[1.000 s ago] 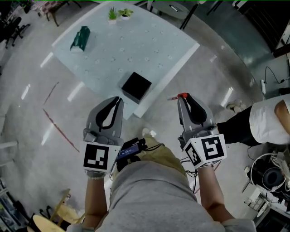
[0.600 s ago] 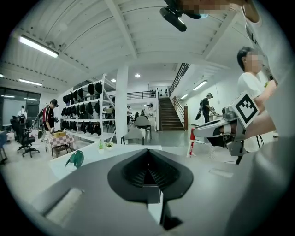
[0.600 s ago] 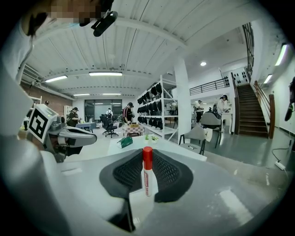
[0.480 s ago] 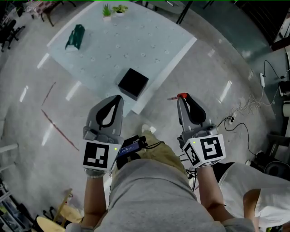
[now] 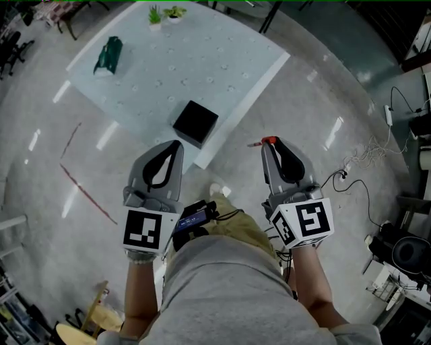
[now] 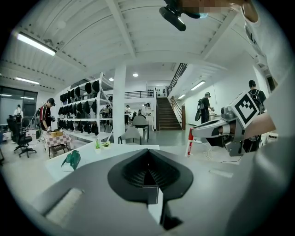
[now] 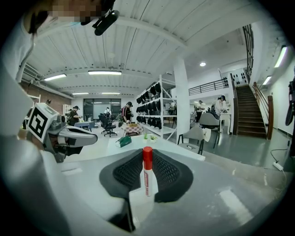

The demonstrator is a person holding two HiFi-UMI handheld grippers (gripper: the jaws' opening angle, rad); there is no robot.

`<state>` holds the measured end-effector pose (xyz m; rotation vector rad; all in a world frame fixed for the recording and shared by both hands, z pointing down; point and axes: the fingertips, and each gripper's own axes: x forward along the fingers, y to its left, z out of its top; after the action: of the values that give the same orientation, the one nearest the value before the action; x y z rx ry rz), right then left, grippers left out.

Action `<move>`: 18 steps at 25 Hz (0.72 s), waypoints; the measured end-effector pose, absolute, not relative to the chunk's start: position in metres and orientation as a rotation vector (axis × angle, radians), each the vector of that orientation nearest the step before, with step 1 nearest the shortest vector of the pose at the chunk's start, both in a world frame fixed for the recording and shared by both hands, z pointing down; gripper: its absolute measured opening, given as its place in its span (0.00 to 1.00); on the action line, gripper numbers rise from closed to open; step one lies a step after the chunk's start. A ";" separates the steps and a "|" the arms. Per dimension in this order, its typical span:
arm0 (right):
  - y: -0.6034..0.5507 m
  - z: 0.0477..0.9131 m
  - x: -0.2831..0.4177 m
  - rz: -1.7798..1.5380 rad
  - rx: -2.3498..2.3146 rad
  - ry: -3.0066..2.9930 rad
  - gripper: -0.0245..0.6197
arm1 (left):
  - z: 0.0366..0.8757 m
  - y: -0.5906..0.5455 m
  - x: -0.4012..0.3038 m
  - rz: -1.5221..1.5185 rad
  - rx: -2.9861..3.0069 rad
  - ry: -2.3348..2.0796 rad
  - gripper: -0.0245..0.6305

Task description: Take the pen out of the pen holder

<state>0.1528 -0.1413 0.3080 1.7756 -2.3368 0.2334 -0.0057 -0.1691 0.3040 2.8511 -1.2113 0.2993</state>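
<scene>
Pinching pen (image 7: 146,174) in right gripper (image 5: 271,147)

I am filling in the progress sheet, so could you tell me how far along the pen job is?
Done: the pen is out of the black pen holder on the table. In hand: the right gripper is shut on it, clear of the table; the left gripper is shut, empty. Left: probably only setting the pen down.

One pen (image 7: 146,173), one pen holder (image 5: 195,123), two plants (image 5: 155,15), one table (image 5: 202,60).
</scene>
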 end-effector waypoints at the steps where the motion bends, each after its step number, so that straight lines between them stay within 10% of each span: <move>1: -0.142 0.307 0.152 0.231 1.773 -2.338 0.14 | 0.304 -0.169 -0.005 0.300 2.853 -1.209 0.04; 18: -0.144 0.304 0.156 0.221 1.787 -2.333 0.13 | 0.303 -0.171 -0.004 0.302 2.853 -1.202 0.04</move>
<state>0.1555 -0.1436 0.3045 1.7872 -2.3325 0.2208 -0.0038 -0.1714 0.3029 2.8525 -1.2025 0.3020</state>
